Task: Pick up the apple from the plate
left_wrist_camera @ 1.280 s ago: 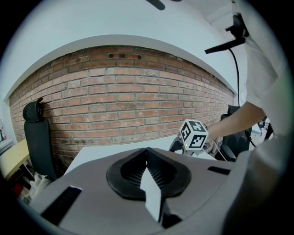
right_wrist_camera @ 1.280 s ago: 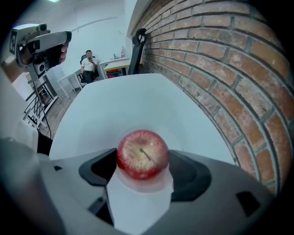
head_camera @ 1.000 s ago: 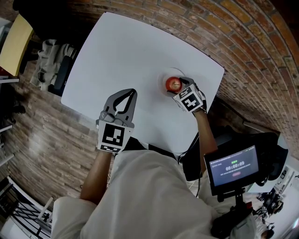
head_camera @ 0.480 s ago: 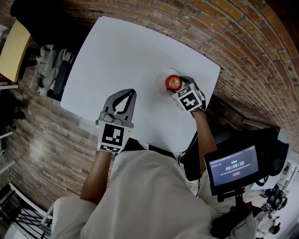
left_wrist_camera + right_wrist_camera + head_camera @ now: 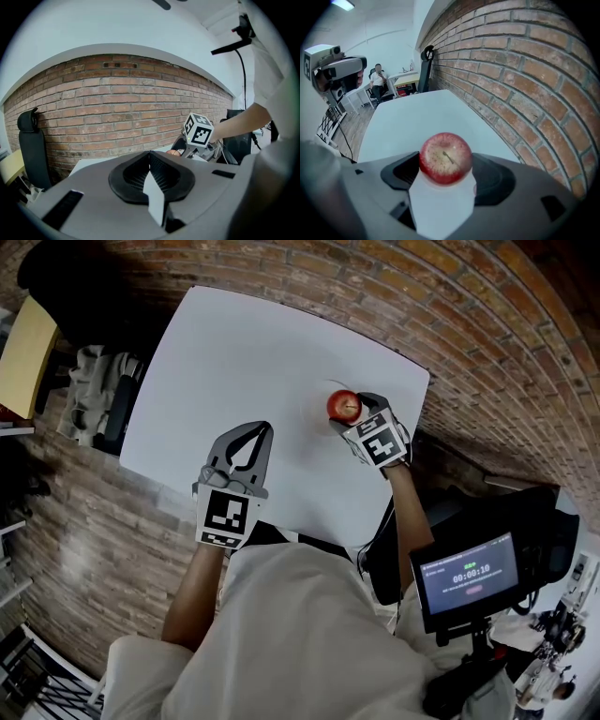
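Right gripper view: the underside of the apple is hidden behind the right gripper. Left gripper view: only a sliver of the apple shows past the left gripper. Head view: the small print on the screen cannot be read.

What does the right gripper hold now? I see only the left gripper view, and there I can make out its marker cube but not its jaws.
Observer: The right gripper is shut on a red apple. In the right gripper view the fruit sits between both jaws, with its stem toward the camera.
Operator: And where does my left gripper stand, compared with it?
Observer: In the head view the left gripper is over the white table, near the person's edge. It is well apart from the apple and to its left.
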